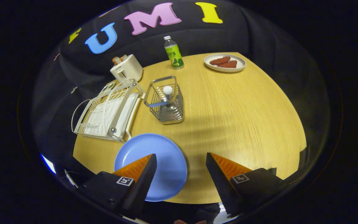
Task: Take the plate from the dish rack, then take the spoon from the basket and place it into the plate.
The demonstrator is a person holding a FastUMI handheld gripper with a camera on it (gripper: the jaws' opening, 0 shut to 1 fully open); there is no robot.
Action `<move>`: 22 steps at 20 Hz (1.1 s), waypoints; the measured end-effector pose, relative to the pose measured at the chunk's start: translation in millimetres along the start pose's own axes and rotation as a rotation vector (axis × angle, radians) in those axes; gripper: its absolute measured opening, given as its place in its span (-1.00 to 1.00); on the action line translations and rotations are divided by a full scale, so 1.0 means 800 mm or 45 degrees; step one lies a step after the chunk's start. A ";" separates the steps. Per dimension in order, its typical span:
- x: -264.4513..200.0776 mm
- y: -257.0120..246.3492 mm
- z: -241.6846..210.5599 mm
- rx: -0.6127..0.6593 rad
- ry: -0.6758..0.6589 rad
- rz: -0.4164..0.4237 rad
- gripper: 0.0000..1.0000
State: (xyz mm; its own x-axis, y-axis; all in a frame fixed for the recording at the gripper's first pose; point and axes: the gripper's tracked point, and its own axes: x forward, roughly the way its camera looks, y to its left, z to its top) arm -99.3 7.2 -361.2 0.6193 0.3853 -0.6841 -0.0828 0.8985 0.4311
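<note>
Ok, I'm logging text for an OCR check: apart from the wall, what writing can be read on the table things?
Bottle label: print too small to read.
Tongs, open, one finger over the blue plate: square coded markers, no words.
No other writing legible.

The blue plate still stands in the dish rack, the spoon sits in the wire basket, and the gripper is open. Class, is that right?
Not quite. The gripper view shows the blue plate lying flat on the table, beside the dish rack. The spoon sits in the wire basket; the gripper is open.

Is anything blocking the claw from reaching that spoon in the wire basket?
Nothing visible. The open claw faces bare wooden table up to the metal wire basket, where the white-handled spoon stands.
</note>
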 end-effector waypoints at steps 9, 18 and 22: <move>-0.031 0.044 0.131 -0.372 -0.230 0.027 0.98; 0.059 0.011 0.122 -0.546 -0.011 0.021 0.68; 0.083 0.004 0.118 -0.558 0.044 0.012 0.04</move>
State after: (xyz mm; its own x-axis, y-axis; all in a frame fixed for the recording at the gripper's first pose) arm 14.8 15.8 -349.7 0.5913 0.3938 -0.7038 -0.4163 0.8964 0.1518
